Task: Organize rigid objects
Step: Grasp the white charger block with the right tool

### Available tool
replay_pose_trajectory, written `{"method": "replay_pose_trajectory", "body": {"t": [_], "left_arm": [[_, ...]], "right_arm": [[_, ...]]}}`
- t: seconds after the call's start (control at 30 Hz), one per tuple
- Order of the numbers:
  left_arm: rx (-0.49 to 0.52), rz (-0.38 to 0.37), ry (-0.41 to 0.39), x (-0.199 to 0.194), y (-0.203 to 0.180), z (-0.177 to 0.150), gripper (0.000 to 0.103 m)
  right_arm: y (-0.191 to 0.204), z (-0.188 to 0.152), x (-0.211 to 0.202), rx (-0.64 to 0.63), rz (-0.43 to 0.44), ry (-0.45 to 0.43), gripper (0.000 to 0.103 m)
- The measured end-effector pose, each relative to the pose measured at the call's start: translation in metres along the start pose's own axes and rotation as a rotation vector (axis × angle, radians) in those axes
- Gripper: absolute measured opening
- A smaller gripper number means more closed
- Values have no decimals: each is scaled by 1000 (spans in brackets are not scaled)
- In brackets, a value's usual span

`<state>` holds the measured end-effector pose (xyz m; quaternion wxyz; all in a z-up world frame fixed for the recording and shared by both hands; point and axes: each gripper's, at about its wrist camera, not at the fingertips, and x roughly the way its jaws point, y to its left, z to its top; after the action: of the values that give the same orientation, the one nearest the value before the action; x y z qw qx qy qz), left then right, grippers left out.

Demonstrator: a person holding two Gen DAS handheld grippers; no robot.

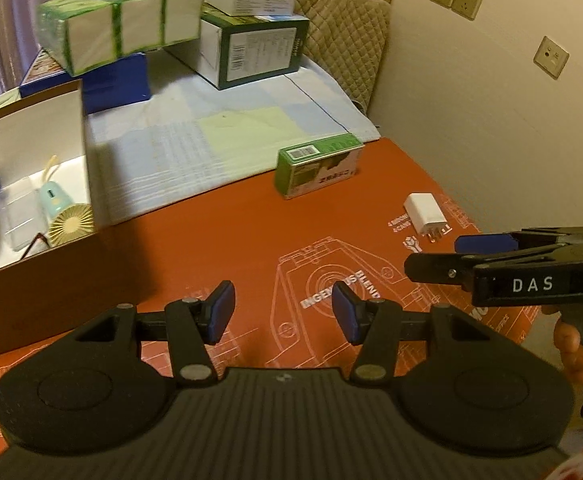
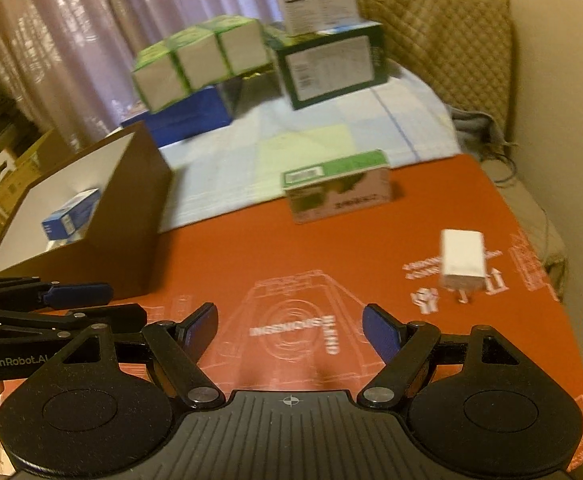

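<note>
A small green box (image 1: 318, 165) lies on the orange mat (image 1: 211, 236), also in the right wrist view (image 2: 337, 186). A white charger plug (image 1: 425, 212) lies to its right, prongs toward me (image 2: 462, 261). An open brown box (image 1: 31, 184) at left holds a blue carton (image 2: 71, 219), a mint fan (image 1: 61, 216) and other small items. My left gripper (image 1: 283, 312) is open and empty above the mat. My right gripper (image 2: 289, 328) is open and empty, short of the plug; it shows at the right of the left view (image 1: 443, 256).
Stacked cartons stand at the back: green-wrapped tissue packs (image 1: 119, 28), a blue box (image 1: 115, 80), a green-and-white carton (image 1: 255, 50) with a white one on top. A pale cloth (image 1: 219, 136) covers the far surface. A quilted chair back (image 1: 343, 32) and wall are right.
</note>
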<state>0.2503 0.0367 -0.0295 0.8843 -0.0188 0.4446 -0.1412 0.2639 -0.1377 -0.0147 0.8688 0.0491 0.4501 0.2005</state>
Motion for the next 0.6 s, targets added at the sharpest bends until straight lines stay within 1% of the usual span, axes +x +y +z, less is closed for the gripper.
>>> {"method": "replay_pose_trajectory", "body": {"t": [0.2,0.6], "left_arm": [[15,-6,16,19,-13,6,49],[79,17,-2,61,-25,28,49]], "right_arm": [[-25,1,-3,31,-42,1,76],[-75,7,21,92,-200,-26,76]]}}
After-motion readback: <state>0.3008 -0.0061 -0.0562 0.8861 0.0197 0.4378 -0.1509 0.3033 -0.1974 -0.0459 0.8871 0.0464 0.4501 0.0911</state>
